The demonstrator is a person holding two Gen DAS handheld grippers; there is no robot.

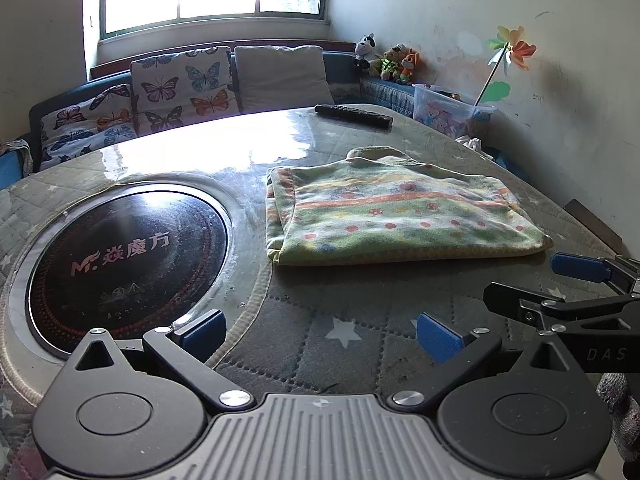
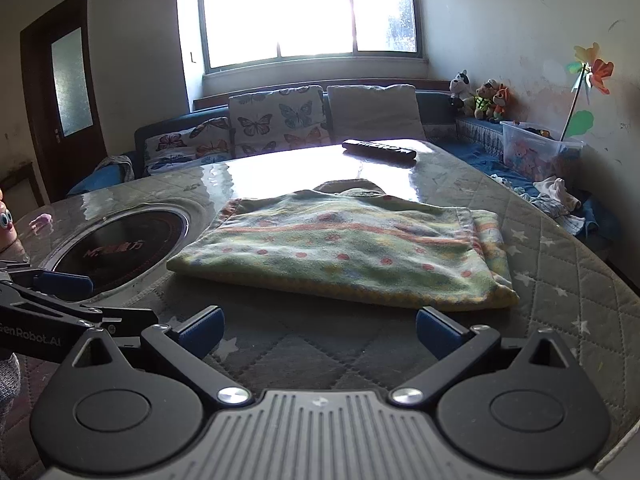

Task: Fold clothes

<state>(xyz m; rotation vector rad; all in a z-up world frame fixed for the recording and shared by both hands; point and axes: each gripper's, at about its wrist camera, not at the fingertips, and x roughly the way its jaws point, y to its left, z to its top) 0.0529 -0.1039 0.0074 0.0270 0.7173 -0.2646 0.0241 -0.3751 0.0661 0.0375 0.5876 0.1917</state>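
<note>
A green, yellow and orange patterned garment (image 1: 396,216) lies folded into a flat rectangle on the quilted table; it also shows in the right wrist view (image 2: 340,252). My left gripper (image 1: 320,334) is open and empty, just short of the garment's near edge and to its left. My right gripper (image 2: 320,332) is open and empty, in front of the garment's near edge. The right gripper's fingers (image 1: 576,266) show at the right of the left wrist view. The left gripper's fingers (image 2: 64,284) show at the left of the right wrist view.
A round black induction cooktop (image 1: 128,248) is set into the table left of the garment. A black remote control (image 1: 354,116) lies at the table's far edge. A sofa with butterfly cushions (image 1: 176,88), plush toys (image 1: 388,60) and a plastic storage box (image 1: 448,114) stand beyond.
</note>
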